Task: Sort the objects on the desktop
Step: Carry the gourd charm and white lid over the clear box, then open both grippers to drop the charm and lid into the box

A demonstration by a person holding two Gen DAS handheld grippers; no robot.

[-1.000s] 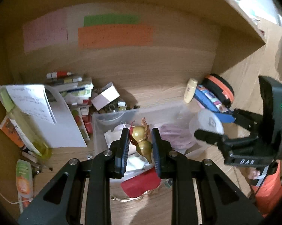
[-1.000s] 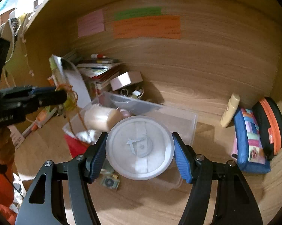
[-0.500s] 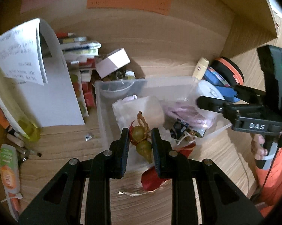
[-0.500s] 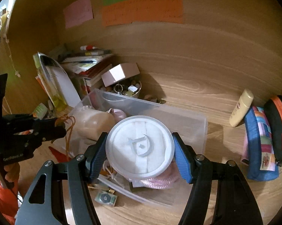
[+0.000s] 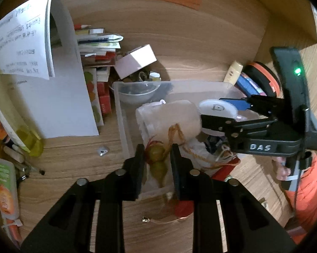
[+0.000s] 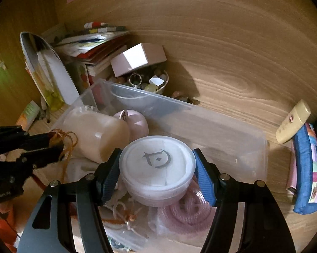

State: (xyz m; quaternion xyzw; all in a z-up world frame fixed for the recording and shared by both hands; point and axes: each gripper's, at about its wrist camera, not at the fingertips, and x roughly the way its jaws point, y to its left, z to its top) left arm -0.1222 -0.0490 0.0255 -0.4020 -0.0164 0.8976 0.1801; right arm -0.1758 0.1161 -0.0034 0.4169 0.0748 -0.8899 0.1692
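Observation:
My left gripper [image 5: 156, 154] is shut on a small golden gourd charm [image 5: 157, 158] with an orange cord, held over the near left part of a clear plastic bin [image 5: 120, 113]. My right gripper [image 6: 157, 164] is shut on a round white jar [image 6: 157, 168] with a grey emblem on its lid, low inside the same bin [image 6: 232, 126], above a coiled pink cord [image 6: 188, 213]. The jar [image 5: 218, 108] and the right gripper [image 5: 217, 113] also show at the right of the left wrist view. The left gripper [image 6: 59, 145] shows at the left of the right wrist view.
In the bin lie a cream candle jar [image 6: 97, 132] and a pink pod [image 6: 135, 122]. Behind it stand a bowl of trinkets [image 6: 150, 84], a white box [image 6: 137, 59] and stacked books [image 5: 97, 42]. A blue pencil case [image 6: 308, 168] and a cream tube [image 6: 293, 124] lie right. Papers [image 5: 53, 97] lean left.
Both grippers have sunk toward the bin. The jar went from above the bin's front edge to down inside it. The gourd charm moved over the bin's near left part.

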